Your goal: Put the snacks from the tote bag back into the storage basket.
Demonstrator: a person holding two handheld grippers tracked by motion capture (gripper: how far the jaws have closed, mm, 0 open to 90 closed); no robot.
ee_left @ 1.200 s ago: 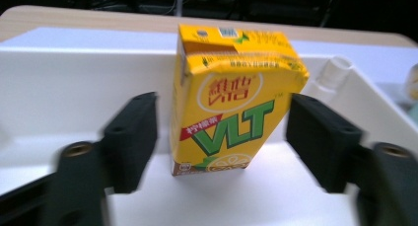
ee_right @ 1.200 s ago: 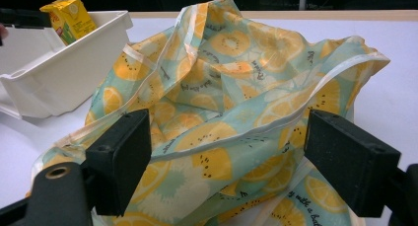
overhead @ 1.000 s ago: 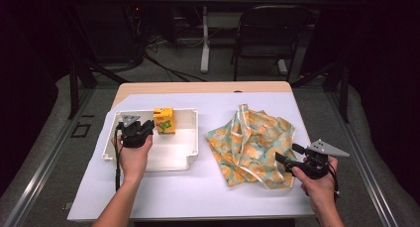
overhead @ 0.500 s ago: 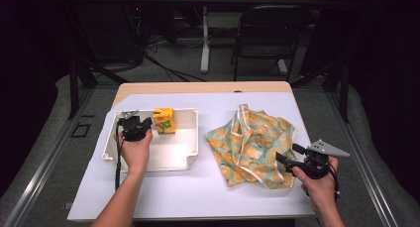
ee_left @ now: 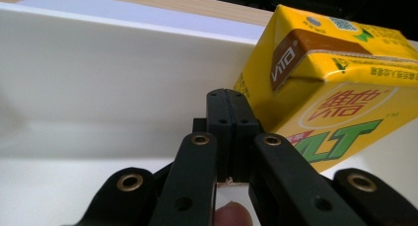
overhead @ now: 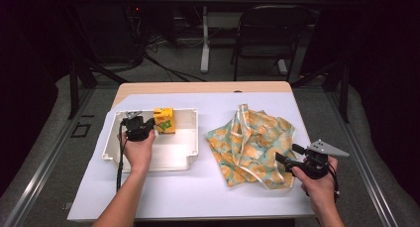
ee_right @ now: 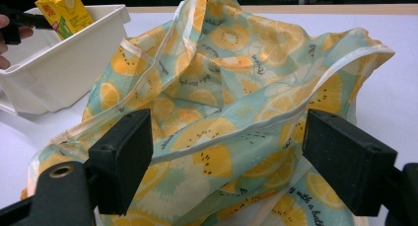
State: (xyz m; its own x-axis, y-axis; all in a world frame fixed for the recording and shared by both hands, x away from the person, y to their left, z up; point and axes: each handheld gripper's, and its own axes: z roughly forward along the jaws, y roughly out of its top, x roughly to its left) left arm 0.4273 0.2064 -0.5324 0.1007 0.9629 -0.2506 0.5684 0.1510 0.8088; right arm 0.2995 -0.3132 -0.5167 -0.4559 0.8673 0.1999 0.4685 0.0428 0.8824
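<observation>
Dark room with one black chair (overhead: 270, 36) and some cables on the floor behind a wooden table (overhead: 203, 87) that's mostly covered by one white sheet (overhead: 198, 197).

Counting what's on the sheet: one white plastic bin (overhead: 190, 138) on the left side, one yellow Vita lemon tea carton (overhead: 164, 120) sitting inside it at the back wall, tilted, and one fruit-print bag (overhead: 252, 142) lying crumpled to the right of the bin, well apart from it. The bag is light green with orange and kiwi slices and pale trim.

Two handheld grippers, one per hand. The left gripper (ee_left: 228, 107) is down in the bin with its tips right beside the carton's left face. Its jaws are pressed flat together with nothing between them, so it isn't holding the carton; whether the tips actually touch the box I can't tell. The right gripper (ee_right: 226, 157) sits at the near right edge of the bag, jaws spread wide. In the right gripper view the bag's fabric lies between the two pads (ee_right: 123, 157), but they aren't squeezing it.

In the high view both forearms come in from the bottom, and the right gripper has one grey triangular plate (overhead: 328, 148) on top.
</observation>
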